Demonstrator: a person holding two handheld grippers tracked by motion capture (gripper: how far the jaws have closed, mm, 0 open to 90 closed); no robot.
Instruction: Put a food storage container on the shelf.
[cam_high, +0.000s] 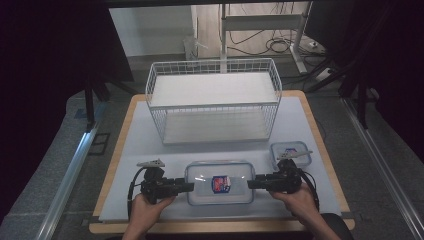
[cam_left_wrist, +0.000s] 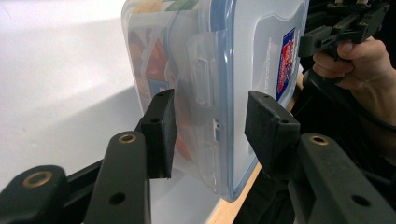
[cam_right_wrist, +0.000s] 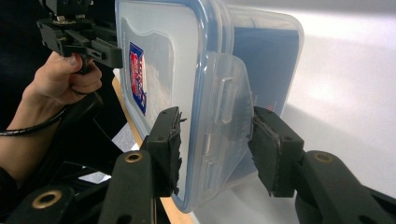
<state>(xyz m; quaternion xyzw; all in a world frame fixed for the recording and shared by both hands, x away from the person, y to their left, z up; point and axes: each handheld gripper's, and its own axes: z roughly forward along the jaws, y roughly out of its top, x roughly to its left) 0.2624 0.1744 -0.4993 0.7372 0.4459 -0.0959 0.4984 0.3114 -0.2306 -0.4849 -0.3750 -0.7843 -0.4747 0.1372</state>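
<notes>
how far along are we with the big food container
Done: both grippers are at the large container, the left gripper around one end latch, the right gripper around the other. In hand: closing on it, though gaps still show beside the pads. Left: lifting it, probably toward the wire basket; it still sits on the table.

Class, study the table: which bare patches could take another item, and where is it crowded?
Free: the mat left of the wire basket, and the strip between basket and large container. Crowded: the front edge, where both grippers flank that container, beside the small container.
</notes>
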